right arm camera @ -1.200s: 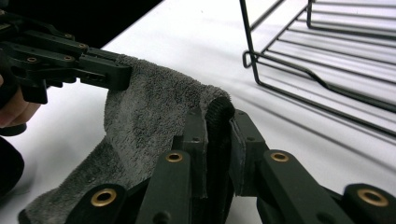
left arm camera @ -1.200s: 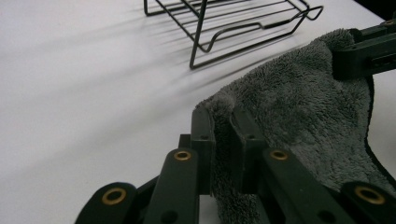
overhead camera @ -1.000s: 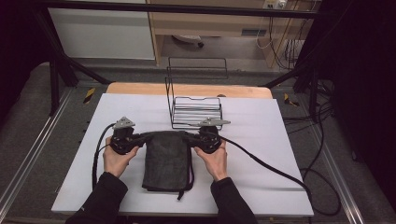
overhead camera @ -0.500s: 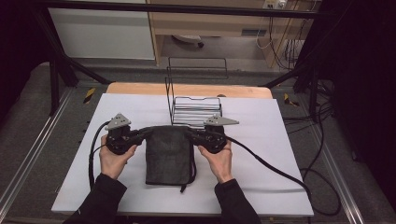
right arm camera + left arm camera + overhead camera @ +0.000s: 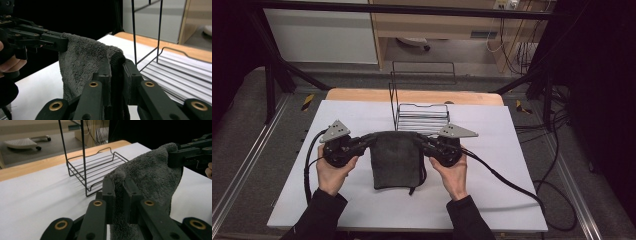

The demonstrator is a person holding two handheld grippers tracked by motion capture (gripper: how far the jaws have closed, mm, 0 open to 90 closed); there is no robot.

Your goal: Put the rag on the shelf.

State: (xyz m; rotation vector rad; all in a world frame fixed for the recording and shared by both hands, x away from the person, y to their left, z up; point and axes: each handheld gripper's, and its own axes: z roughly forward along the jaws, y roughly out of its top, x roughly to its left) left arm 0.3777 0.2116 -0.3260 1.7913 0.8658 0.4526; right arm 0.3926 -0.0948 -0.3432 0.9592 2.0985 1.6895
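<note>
Two grippers pinch one dark grey towel (image 5: 396, 159). Left gripper (image 5: 371, 139) clamps its left top corner, right gripper (image 5: 419, 140) its right, beside the wire rack (image 5: 422, 116).

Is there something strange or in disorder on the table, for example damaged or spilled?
Nothing stands out. The grey towel hangs evenly, its upper corners clamped by the left gripper and the right gripper. The wire rack stands upright behind it on the white table.

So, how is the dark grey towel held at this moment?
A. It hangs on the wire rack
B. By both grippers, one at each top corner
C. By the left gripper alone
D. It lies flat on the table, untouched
B: the left gripper and the right gripper each clamp a top corner of the towel, which hangs between them.
</note>
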